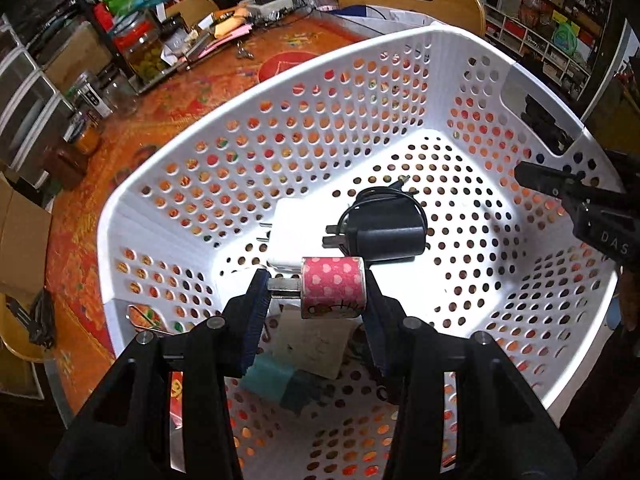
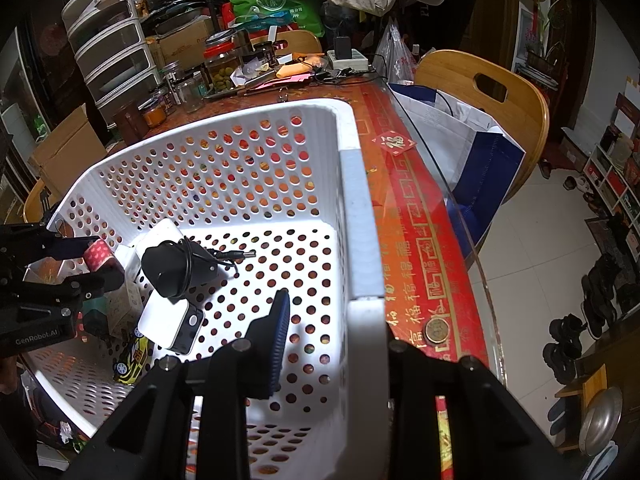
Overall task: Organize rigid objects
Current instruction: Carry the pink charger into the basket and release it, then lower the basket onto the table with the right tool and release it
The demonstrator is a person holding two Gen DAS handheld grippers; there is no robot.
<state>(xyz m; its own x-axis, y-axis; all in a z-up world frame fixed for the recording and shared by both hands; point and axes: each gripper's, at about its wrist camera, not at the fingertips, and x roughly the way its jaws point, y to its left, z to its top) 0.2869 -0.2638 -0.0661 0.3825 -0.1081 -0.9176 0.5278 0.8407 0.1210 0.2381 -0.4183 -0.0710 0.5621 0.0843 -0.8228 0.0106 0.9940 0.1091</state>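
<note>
My left gripper (image 1: 316,294) is shut on a small plug wrapped in pink heart-patterned tape (image 1: 334,286), its metal prongs pointing left. It hangs inside the white perforated basket (image 1: 360,92), just above a white charger (image 1: 286,236) and a black adapter (image 1: 382,236) with its cord wound round it. In the right wrist view the pink plug (image 2: 98,254) shows at the left, beside the black adapter (image 2: 176,268). My right gripper (image 2: 340,320) is shut on the basket's side wall (image 2: 362,240), one finger inside and the other outside.
A white flat device (image 2: 172,324) and a yellow toy car (image 2: 130,360) lie on the basket floor. The basket stands on a red patterned table (image 2: 412,216) with jars (image 2: 220,68) and clutter at the back. A coin (image 2: 437,330) lies near the glass edge. A wooden chair (image 2: 492,92) holds a bag.
</note>
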